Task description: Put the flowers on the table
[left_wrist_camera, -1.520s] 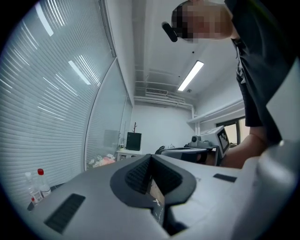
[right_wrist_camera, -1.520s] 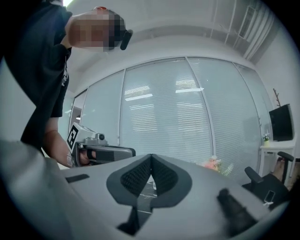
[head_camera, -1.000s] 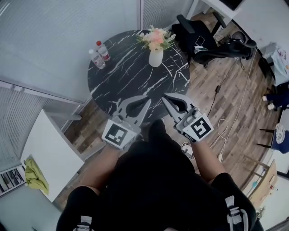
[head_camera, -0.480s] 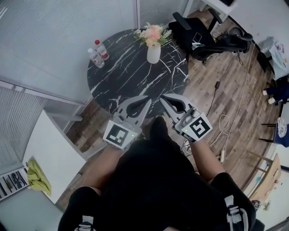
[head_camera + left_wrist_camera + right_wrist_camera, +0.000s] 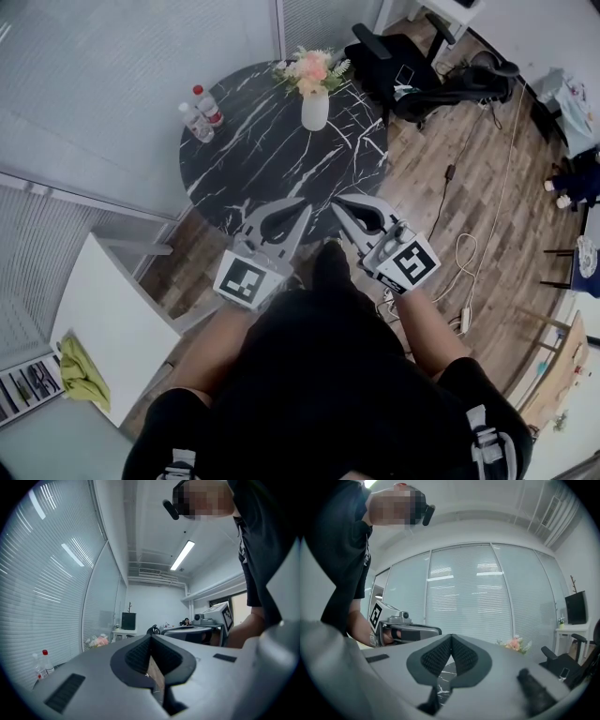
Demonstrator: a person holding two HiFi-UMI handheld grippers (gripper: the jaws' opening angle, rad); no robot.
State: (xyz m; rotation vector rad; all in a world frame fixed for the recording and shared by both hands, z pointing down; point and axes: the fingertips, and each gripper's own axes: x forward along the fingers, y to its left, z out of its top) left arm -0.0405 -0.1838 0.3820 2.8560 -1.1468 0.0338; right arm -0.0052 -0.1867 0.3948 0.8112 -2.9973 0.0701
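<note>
Both jaw pairs closed on nothing: our left gripper [image 5: 303, 210] and right gripper [image 5: 337, 205] face the round, white-veined black table [image 5: 272, 161] bearing flowers [image 5: 310, 67].

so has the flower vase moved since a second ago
No. The flower vase sits at the same spot by the far rim of the table, right of the bottles; only the view shifted.

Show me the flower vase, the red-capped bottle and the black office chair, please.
flower vase [image 5: 315, 111]: head view, on its white body.
red-capped bottle [image 5: 208, 106]: head view, on its middle.
black office chair [image 5: 380, 60]: head view, on its seat.
</note>
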